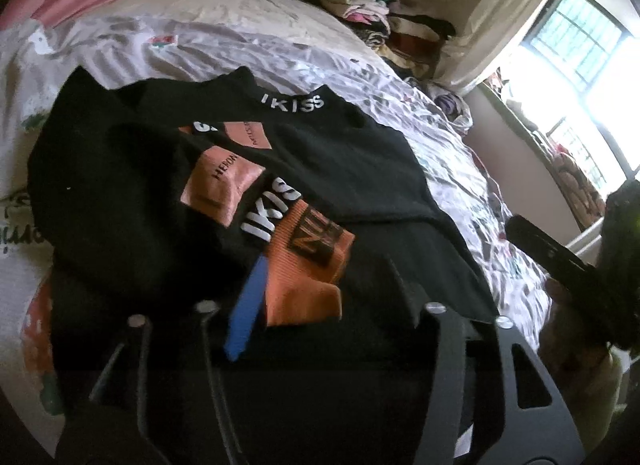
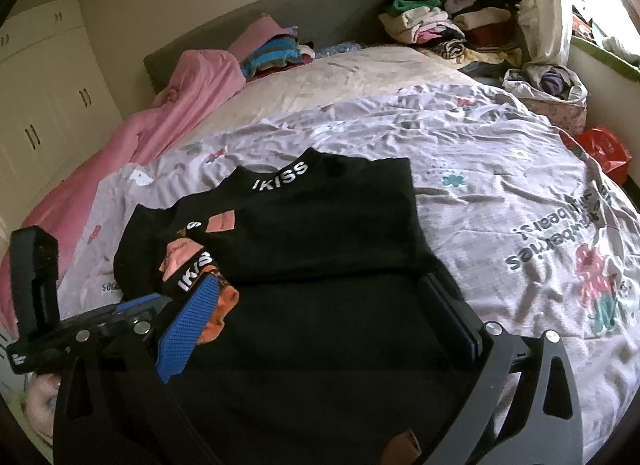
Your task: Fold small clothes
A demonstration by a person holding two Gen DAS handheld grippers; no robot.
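Observation:
A black sweater (image 1: 340, 153) with a white "IKISS" collar lies flat on the printed bedsheet (image 2: 500, 185). One sleeve is folded across its chest, and the sleeve's orange cuff (image 1: 308, 281) points toward me. My left gripper (image 1: 320, 297) is open low over the sweater. The cuff lies loose between its blue pad (image 1: 246, 305) and the dark finger on the other side. My right gripper (image 2: 320, 305) stands wide open over the sweater (image 2: 328, 225) near its hem, with only flat black cloth under it. One of its fingers (image 1: 560, 261) shows at the right edge of the left wrist view.
Stacks of folded clothes (image 2: 448, 25) sit at the head of the bed. A pink blanket (image 2: 192, 97) and a striped pile (image 2: 276, 51) lie at the back left. A bag of clothes (image 2: 548, 85) and a red bag (image 2: 604, 145) stand at the right, cupboards (image 2: 48, 105) at the left.

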